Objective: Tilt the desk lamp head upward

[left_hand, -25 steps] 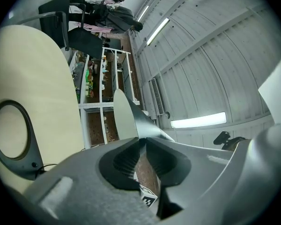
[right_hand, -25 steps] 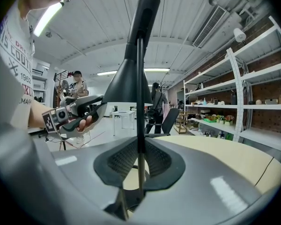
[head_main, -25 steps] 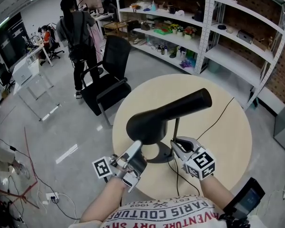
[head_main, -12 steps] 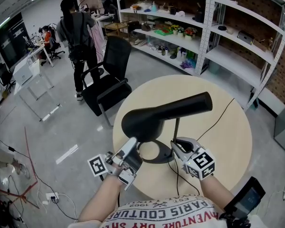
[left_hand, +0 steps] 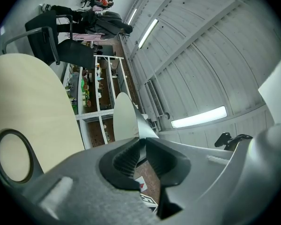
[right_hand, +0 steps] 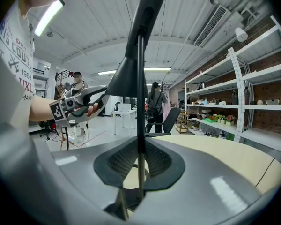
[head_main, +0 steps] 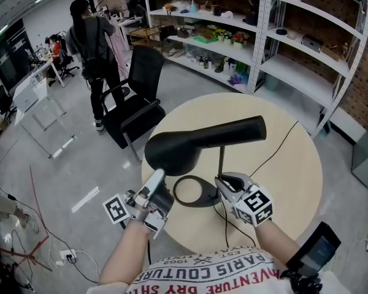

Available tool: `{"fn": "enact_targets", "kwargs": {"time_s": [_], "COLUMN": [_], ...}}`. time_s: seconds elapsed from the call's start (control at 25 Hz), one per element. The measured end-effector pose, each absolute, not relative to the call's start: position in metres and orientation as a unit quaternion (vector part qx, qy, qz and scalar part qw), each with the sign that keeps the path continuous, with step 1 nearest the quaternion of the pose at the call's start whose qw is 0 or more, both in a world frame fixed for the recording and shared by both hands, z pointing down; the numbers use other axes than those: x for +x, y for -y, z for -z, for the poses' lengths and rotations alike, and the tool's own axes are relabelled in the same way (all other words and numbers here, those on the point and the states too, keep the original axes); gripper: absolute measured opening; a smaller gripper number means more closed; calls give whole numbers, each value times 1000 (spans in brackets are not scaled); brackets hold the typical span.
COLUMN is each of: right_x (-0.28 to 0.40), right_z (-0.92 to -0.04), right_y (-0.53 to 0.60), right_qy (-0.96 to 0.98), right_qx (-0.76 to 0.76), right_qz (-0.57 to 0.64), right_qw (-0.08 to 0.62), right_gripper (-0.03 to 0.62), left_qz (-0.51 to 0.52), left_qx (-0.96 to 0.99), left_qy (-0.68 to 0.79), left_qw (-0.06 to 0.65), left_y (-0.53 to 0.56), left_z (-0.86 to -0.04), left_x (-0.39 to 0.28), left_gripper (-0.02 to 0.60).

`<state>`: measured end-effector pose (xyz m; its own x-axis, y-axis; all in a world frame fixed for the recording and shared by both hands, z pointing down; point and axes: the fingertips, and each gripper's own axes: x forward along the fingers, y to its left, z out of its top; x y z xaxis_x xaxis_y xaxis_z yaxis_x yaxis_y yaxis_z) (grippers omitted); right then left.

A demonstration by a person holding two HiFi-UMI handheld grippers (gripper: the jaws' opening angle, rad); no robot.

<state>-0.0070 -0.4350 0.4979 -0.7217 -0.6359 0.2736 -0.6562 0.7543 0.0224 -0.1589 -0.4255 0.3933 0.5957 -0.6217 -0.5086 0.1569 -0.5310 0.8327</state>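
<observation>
A black desk lamp stands on the round table; its cone-shaped head (head_main: 196, 141) lies nearly level above the ring base (head_main: 192, 192). My left gripper (head_main: 155, 179) is shut on the rim of the head's wide end, near the table's front. In the left gripper view that thin rim (left_hand: 126, 117) runs up from between the pads of the left gripper (left_hand: 141, 146). My right gripper (head_main: 222, 185) is shut on the thin upright stem (head_main: 221, 161) just above the base. In the right gripper view the stem (right_hand: 140, 93) passes between the pads of the right gripper (right_hand: 139, 162), with the head (right_hand: 131, 71) above.
The beige round table (head_main: 288, 170) carries the lamp's black cable (head_main: 276, 147) toward its far right edge. A black office chair (head_main: 135, 106) stands past the table's left edge, with a person (head_main: 89, 38) behind it. Metal shelves (head_main: 282, 48) fill the back right.
The wide end of the lamp head has swung left and up, and my left gripper has gone with it, still on the rim. My right gripper has kept still on the stem.
</observation>
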Motion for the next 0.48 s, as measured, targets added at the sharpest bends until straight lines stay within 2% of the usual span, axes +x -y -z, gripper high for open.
{"fn": "enact_targets", "kwargs": {"time_s": [0.48], "right_x": [-7], "right_z": [-502], "right_y": [436], "right_qy": [927], "right_qx": [349], "right_qz": [-42], "right_qw": [133], "right_gripper": [46], "left_qz": [428], "left_qx": [781], "left_qy": [180], "left_qw": [419], "left_y": [433], "left_z": [-373], "left_x": [-175], "left_gripper": [38]}}
